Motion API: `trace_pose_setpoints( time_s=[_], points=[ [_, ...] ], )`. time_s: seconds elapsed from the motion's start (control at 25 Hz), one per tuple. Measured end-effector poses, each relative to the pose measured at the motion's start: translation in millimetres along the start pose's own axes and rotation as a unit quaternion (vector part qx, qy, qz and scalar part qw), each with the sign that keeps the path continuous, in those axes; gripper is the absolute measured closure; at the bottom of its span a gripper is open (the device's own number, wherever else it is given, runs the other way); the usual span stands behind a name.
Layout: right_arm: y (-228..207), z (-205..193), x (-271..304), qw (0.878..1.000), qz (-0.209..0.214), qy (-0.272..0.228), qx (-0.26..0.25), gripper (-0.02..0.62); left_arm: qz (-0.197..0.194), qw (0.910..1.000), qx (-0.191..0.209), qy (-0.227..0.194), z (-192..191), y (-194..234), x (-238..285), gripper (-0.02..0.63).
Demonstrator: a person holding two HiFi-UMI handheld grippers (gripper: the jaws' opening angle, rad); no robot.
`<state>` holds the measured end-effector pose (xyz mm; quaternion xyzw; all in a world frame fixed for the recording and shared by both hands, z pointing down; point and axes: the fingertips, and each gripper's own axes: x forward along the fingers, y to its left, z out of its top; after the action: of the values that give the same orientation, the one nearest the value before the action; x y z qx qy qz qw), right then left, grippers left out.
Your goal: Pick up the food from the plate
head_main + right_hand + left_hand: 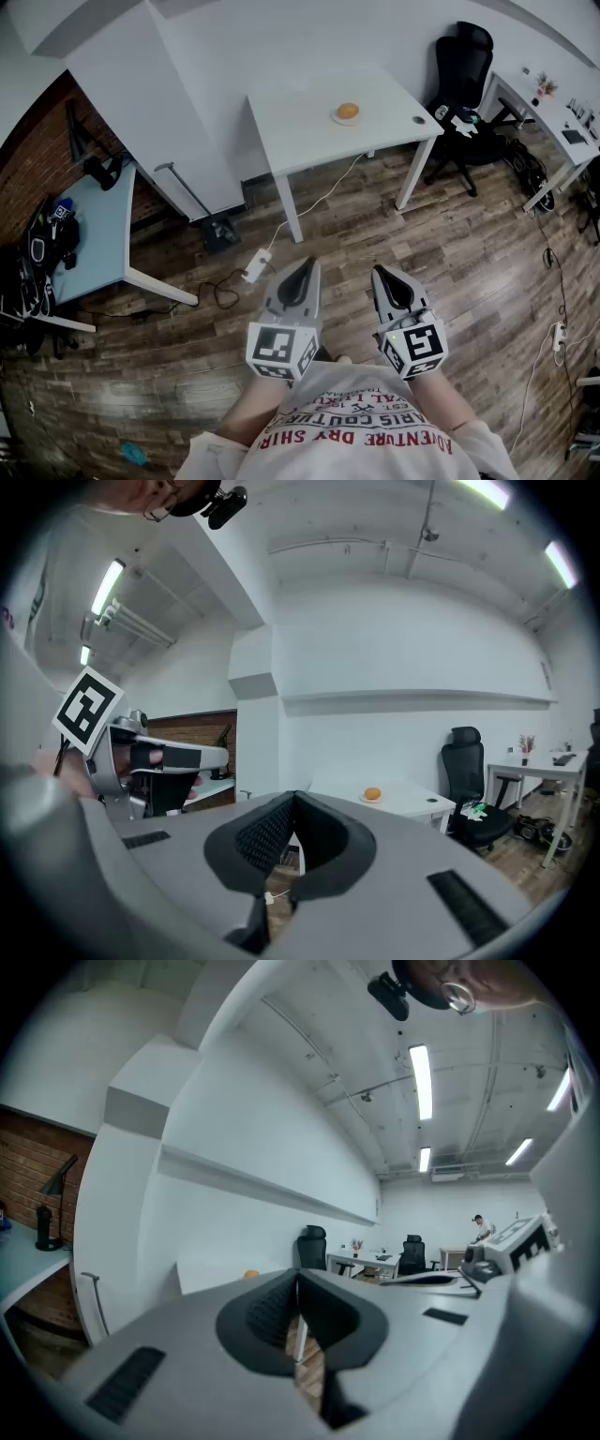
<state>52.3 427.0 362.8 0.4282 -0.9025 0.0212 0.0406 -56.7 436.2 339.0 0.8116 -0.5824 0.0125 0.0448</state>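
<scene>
Side desk, 9 to 10 o'clock: pale desk (98, 220) along the brick wall with dark gear on it. Its near corner and legs jut into the floor on my left.
Left gripper (308, 267): held low by my waist and aimed at 12 o'clock. The jaws are fully together with nothing between them. I read this as a carrying pose, not a reach.
Floor cable, 11 o'clock: a white lead and power block (255, 268) run from the table leg across the planks. I judge it the main snag on a straight walk in.
Table (300, 127), 12 o'clock: white and well apart from me, with its long near edge facing me and bare top on either side of the plate.
Plate (346, 120): small, set toward the far right part of the top, away from every edge.
Food (348, 111): a round orange piece sitting on the plate, untouched. It is placed for a grasp from above.
Right gripper (380, 274): level with the left and just beside it. The pads meet and it holds nothing.
Office chair (464, 66), 1 o'clock: black, just beside the table's right end, narrowing that side.
Open room: wood floor between me and the near edge, widest toward 1 o'clock.
Stage: approach not yet made. The jaws must open before any pick.
</scene>
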Motion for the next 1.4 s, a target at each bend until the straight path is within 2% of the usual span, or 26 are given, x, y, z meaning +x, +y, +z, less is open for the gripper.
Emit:
trace_pose_setpoints(
  time_s=[0.36, 0.6, 0.88, 1.2, 1.4],
  points=[
    [-10.3, -3.0, -3.4, 1.0, -0.006, 0.002, 0.003, 0.582, -0.003, 1.0, -0.004, 0.008, -5.1, -0.9, 9.5, 0.6],
    [-24.2, -13.7, -7.0, 0.998, -0.023, 0.013, 0.057, 0.582, -0.007, 0.9998, -0.006, 0.017, -9.8, -5.5, 17.7, 0.598],
    [-46.0, -21.4, -8.9, 0.997, -0.044, 0.02, 0.062, 0.583, -0.012, 0.9993, -0.004, 0.036, -20.7, -12.6, 32.0, 0.598],
    [-83.5, -27.8, 28.4, 0.993, -0.075, 0.032, 0.08, 0.581, -0.034, 0.998, -0.007, 0.054, -26.9, 8.8, 82.7, 0.6],
    [-105.3, -28.8, 73.9, 0.989, -0.091, 0.045, 0.106, 0.581, -0.059, 0.9966, -0.016, 0.055, -18.7, 37.8, 130.0, 0.6]
  ],
)
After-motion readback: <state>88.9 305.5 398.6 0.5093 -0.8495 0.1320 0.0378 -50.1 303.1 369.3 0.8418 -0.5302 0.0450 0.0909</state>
